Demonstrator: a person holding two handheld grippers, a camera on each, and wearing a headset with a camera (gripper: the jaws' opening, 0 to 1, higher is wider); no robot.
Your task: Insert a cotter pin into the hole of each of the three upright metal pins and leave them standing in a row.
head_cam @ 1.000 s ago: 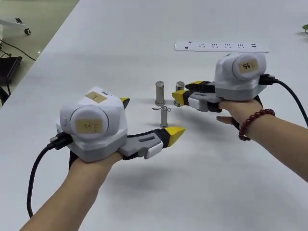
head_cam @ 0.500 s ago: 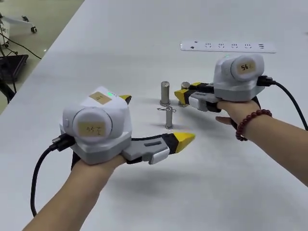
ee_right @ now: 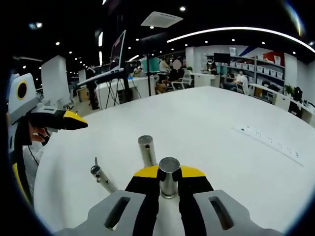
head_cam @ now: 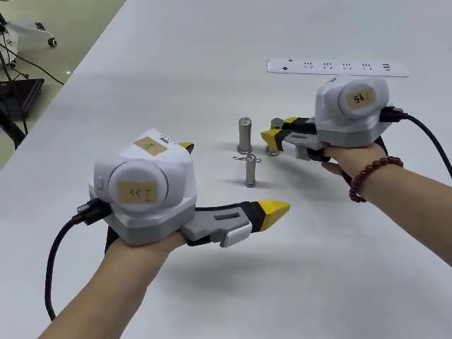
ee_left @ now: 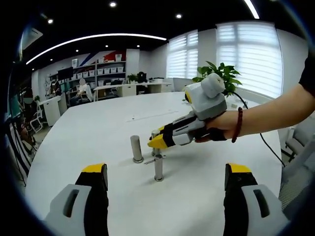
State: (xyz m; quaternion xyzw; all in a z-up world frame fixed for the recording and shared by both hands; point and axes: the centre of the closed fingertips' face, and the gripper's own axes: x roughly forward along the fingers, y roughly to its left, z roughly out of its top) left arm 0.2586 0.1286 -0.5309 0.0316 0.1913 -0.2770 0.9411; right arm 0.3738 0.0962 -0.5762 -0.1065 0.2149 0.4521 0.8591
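Nearest the person, the left gripper (head_cam: 228, 178) hangs over the table (head_cam: 212, 56) with its jaws spread wide and nothing between them. Straight ahead of those jaws, on the line midway between the two yellow tips and just past them, stands the cottered metal pin (head_cam: 250, 171). It is upright, and a cotter pin (head_cam: 242, 158) runs through the hole near its top, crosswise to the pin's long axis and sticking out toward the left jaw's side. Beyond it, a little toward the left jaw, the bare metal pin (head_cam: 245, 134) stands upright and apart from the first, with no cotter pin seen through it. Farthest from the left jaws, the right gripper (head_cam: 279, 129) reaches in from the right-jaw side. Its jaws are closed from both sides on the held metal pin (ee_right: 169, 173), which stands upright between the tips with its long axis square to the way the jaws point. Whether its foot rests on the table cannot be told. Seen from the right jaws, the bare pin is just ahead of the tips and slightly left, and the cottered pin lies farther off to the left. By this layout one pin of three looks finished and two lack a cotter. The coming move probably turns on the held pin: the right jaws already grip it across its upright axis, and its hole is too small to make out. The empty left jaws sit nearer the cottered pin and are free to bring a cotter in crosswise
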